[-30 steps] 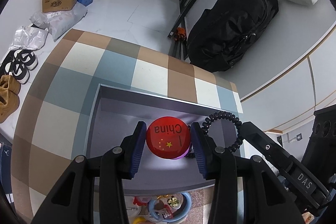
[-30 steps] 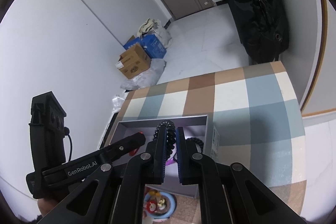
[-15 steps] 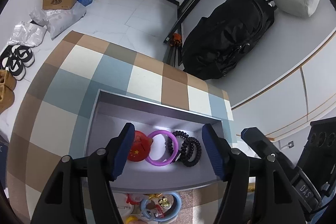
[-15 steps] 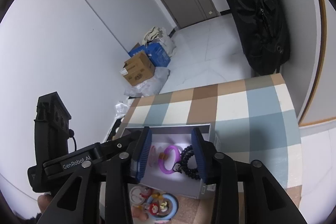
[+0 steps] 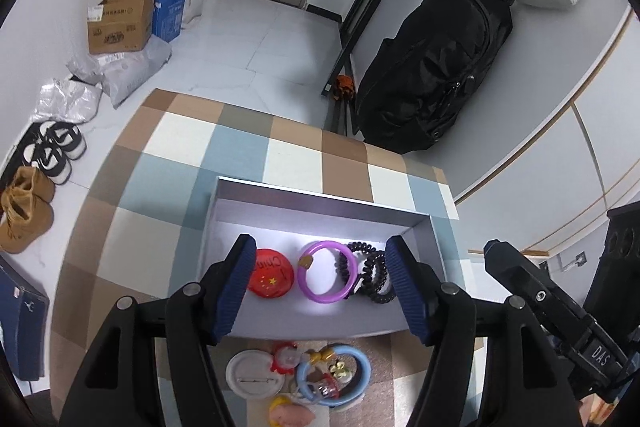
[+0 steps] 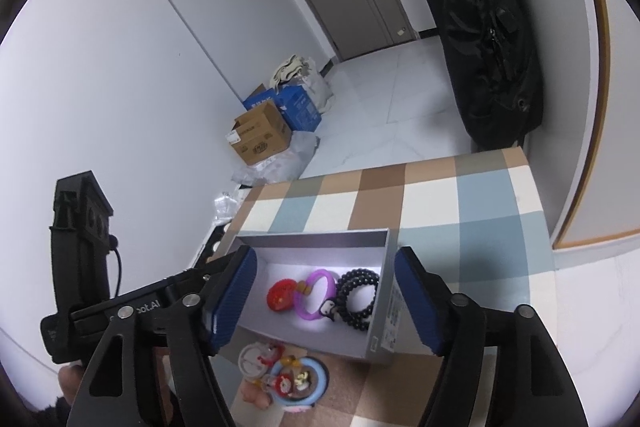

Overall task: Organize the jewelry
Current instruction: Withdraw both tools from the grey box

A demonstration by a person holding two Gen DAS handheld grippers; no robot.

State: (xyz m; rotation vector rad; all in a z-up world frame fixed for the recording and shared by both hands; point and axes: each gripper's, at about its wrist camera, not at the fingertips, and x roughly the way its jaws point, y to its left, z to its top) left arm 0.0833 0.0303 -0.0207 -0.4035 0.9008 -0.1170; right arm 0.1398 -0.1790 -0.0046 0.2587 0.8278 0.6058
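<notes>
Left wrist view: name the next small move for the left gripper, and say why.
Probably draw the left gripper back and lower it toward the light blue ring bracelet on the checked tablecloth. Its jaws are apart and empty; the red round badge and purple ring bracelet already lie in the grey shallow box, while loose pieces wait outside.

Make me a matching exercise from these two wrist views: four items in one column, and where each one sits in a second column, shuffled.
Items
1. red badge
2. purple bangle
3. black bead bracelet
4. blue ring

Places
A. on the checked cloth, outside the box's near wall
B. in the grey box, middle of the row
C. in the box, at the row's left end
D. in the box, at the row's right end

Pairs: 1-C, 2-B, 3-D, 4-A
</notes>
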